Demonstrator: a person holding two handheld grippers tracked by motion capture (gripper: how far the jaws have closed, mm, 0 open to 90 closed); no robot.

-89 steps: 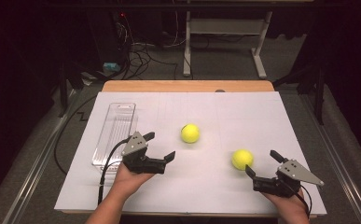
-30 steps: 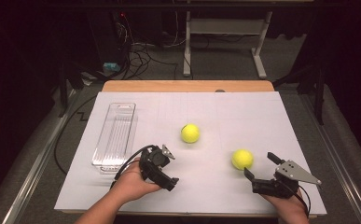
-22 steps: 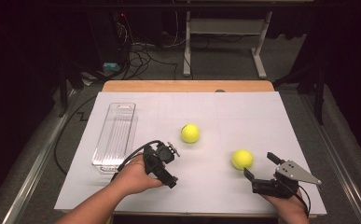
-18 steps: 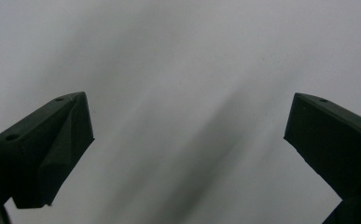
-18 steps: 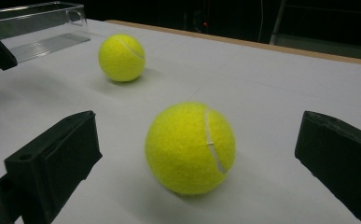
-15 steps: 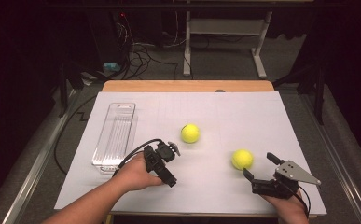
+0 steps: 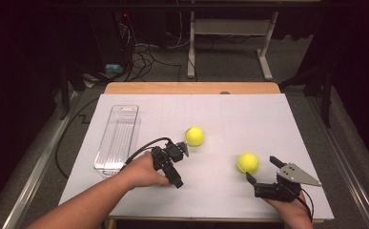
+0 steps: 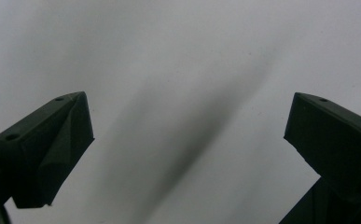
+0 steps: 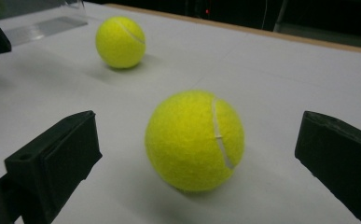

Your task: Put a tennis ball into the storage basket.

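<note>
Two yellow tennis balls lie on the white sheet (image 7: 249, 119). One ball (image 7: 194, 136) rests near the middle. My left gripper (image 7: 177, 167) sits just left and in front of it, tilted down at the sheet. Its jaws stand wide open over bare white surface, left gripper (image 8: 187, 126). The other ball (image 7: 248, 162) lies at the front right. My right gripper (image 7: 263, 169) is open right behind it. In the right gripper view this near ball (image 9: 194, 140) sits just ahead of the open right gripper (image 9: 197, 135), untouched, with the far ball (image 9: 120, 42) beyond.
A clear plastic tray (image 7: 117, 138) lies lengthwise on the left of the sheet, also seen as the tray (image 9: 43, 23) far off. The wooden table edge (image 7: 191, 88) runs along the back. Cables and a desk frame stand on the floor beyond.
My left gripper has moved right and forward toward the middle ball and turned over on its side. The right gripper and both balls have stayed put.
</note>
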